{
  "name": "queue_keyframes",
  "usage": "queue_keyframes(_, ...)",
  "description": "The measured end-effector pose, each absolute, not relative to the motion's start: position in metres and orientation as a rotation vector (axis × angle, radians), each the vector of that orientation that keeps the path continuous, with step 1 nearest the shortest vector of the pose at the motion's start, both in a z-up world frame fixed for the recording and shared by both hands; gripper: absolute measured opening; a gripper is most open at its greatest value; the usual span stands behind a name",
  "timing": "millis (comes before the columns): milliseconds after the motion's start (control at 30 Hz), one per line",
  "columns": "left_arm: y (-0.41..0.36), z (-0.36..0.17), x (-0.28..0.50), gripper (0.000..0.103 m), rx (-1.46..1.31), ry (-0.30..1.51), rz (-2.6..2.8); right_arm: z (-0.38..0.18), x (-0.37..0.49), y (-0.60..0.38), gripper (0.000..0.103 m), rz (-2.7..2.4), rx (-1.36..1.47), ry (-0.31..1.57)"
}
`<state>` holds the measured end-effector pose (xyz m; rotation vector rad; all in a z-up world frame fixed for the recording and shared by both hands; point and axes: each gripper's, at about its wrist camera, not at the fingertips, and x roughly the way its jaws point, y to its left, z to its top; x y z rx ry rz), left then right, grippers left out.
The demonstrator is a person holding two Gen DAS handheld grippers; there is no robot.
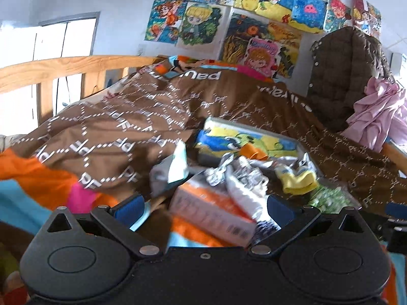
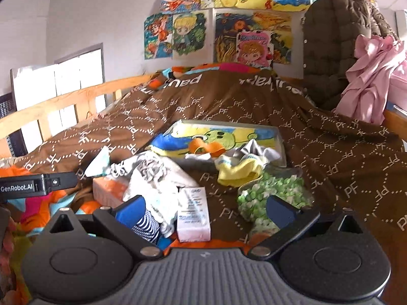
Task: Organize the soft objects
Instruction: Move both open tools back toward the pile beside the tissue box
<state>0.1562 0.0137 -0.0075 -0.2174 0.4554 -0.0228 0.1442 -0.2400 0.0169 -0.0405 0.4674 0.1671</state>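
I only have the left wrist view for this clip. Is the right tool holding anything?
Observer: No. The right tool is open with nothing clamped. A small white box lies flat on the brown blanket between its fingers.
Operator: Any soft things near it that I can't see?
Observer: Yes, a blue-and-white striped cloth lies against its left finger.
Operator: I only see a corner of something green.
Observer: That's a clear bag of green and white pieces by the right finger, with the yellow sock at its far edge.
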Motion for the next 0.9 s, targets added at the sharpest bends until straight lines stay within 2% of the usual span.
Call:
queue_keyframes(600,0.02,-0.047,0.178,0.102,-0.142,0.514,-0.1,-0.025,0.167,-0.211,0.103,0.225,-0.147,0.652)
queue_keyframes(900,0.018,-0.067,0.186,0.102,-0.115,0.556,-0.138,-0.044,0.175,-0.191,0.103,0.303,-0.222,0.649)
